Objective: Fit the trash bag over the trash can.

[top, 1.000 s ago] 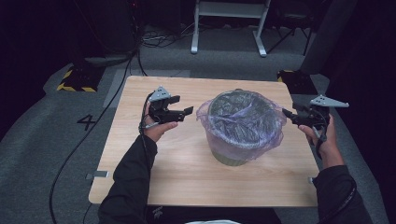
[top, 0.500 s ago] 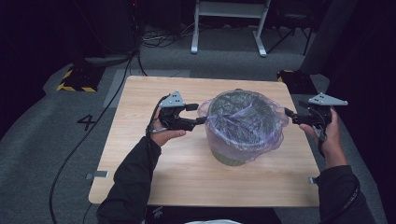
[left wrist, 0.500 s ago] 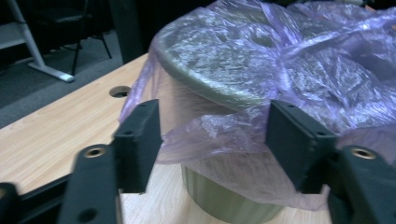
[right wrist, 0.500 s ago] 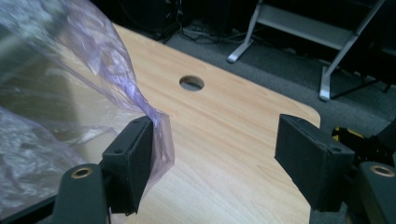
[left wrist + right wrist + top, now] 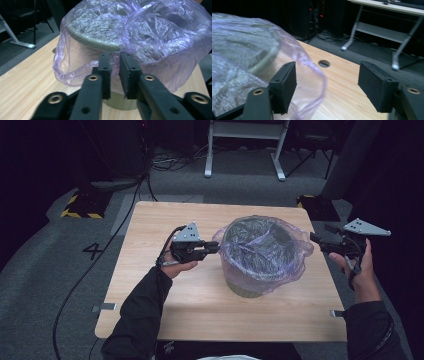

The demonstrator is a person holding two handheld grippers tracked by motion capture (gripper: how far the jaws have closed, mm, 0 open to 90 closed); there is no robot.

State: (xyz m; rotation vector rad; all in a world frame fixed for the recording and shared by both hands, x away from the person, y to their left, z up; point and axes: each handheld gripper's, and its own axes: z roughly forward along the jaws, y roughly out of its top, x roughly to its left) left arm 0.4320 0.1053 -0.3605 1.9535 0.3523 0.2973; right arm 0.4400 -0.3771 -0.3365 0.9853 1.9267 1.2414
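A round bin (image 5: 245, 290) lined with a thin purple bag (image 5: 260, 245) stands right of centre on the wooden table (image 5: 150, 220). My left gripper (image 5: 216, 248) is at the bag's left edge. In the left gripper view its jaws (image 5: 115, 75) stand almost together, pinching the bag's hanging skirt (image 5: 75, 70) just below the bin rim (image 5: 100, 45). My right gripper (image 5: 312, 239) is held off the table's right edge, pointing at the bag's right side. Its pads (image 5: 329, 82) are wide apart, and the bag film (image 5: 309, 75) lies against the left one.
A cable hole (image 5: 323, 63) sits in the tabletop beyond the bin. Behind the table is a white-legged frame (image 5: 245, 150). A yellow-and-black striped block (image 5: 80, 205) and cables lie on the grey floor at left. A dark box (image 5: 315, 205) sits off the far right corner.
My left gripper has moved right to the bag's left edge and its jaws have come together on the film. The right gripper has edged slightly toward the bag.
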